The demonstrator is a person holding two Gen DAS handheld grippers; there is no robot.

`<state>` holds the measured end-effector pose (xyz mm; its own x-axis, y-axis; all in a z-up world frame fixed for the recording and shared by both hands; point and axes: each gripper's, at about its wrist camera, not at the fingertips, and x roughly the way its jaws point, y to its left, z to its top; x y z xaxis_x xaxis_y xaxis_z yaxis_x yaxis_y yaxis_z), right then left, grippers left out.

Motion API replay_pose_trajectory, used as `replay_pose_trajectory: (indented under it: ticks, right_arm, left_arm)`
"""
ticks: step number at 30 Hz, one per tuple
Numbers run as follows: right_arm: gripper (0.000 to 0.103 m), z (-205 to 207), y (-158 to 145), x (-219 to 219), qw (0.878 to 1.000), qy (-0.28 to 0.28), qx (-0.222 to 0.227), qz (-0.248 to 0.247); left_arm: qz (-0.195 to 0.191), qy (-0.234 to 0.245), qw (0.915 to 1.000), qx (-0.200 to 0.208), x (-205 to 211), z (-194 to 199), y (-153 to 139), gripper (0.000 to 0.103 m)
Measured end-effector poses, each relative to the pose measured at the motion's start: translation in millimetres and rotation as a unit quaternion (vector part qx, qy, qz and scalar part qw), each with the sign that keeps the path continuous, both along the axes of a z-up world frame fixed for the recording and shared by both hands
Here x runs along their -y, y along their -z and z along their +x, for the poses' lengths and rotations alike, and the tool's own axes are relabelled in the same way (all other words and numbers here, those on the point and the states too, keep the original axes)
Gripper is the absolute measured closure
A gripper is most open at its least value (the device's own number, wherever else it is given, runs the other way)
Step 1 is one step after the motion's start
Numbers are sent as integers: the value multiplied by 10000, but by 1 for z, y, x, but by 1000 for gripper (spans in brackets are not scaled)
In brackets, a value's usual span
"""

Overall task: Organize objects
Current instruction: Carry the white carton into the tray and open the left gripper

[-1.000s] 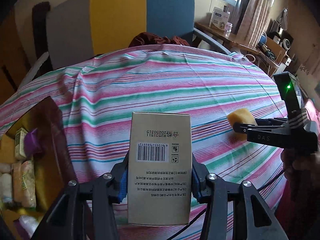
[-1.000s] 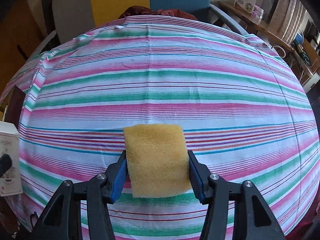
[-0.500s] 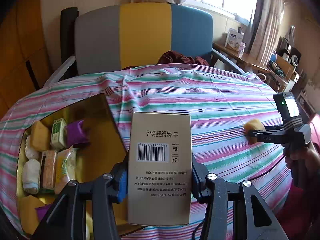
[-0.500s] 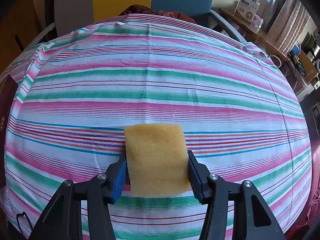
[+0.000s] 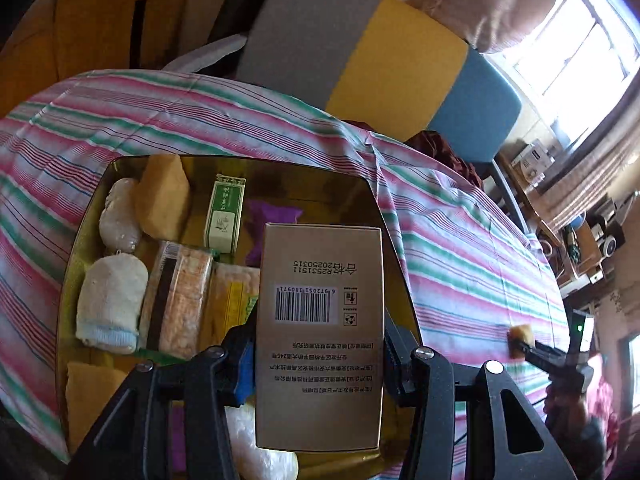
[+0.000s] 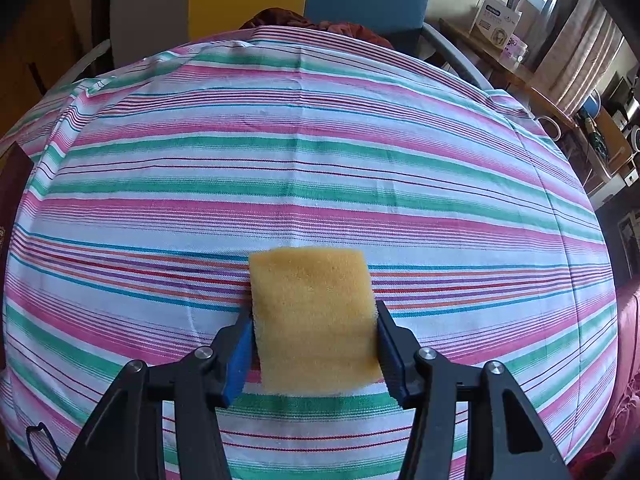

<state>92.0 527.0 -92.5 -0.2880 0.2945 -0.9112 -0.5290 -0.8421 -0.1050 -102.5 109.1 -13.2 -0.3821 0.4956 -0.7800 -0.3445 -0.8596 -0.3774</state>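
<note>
Left wrist view: the left gripper (image 5: 320, 364) holds a tan box (image 5: 320, 336) between its blue pads, gripped at the two long sides, barcode face toward the camera and print upside down. The box hangs over the near right part of a gold tray (image 5: 80, 232) that lies on the striped cloth (image 5: 460, 248). In the tray, from far to near: a tan sponge (image 5: 162, 200) at the far left; a green carton (image 5: 224, 212) to its right; a purple packet (image 5: 272, 216) partly hidden behind the box; two white rolled cloths (image 5: 112, 300) along the left wall; two flat snack packs (image 5: 180, 300) side by side in the middle; a second yellow sponge (image 5: 90, 396) at the near left corner; and a white bundle (image 5: 260, 452) under the gripper, too hidden to identify. Beyond the table stands a chair (image 5: 360, 52) with grey, yellow and blue panels.

At the far right edge of this view the right gripper (image 5: 520, 344) shows small, closed on a yellow sponge (image 5: 520, 336) above the cloth; a hand (image 5: 568, 404) grasps its handle.

Right wrist view: the right gripper (image 6: 314, 344) clamps the yellow sponge (image 6: 316, 320) by its two side edges, the pads pressing slightly into the foam. The sponge is over the near middle of the cloth (image 6: 320, 160); whether it touches the fabric cannot be told. A white carton (image 6: 500, 20) sits on a side shelf at the far right
</note>
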Motion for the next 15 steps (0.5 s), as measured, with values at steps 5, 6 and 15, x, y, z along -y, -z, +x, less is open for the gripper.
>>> replay_pose_trajectory:
  ticks: [5, 6, 15]
  right_arm:
    - [48, 0, 0, 0, 10000, -1, 9, 5]
    - [48, 0, 0, 0, 10000, -4, 10, 6]
    - [48, -1, 1, 1, 10000, 22, 7, -6]
  left_arm:
    - [-153, 35, 9999, 17, -28, -23, 8, 53]
    - [-168, 31, 9998, 54, -32, -29, 10, 53]
    - [-575, 121, 9983, 16, -75, -65, 30, 53]
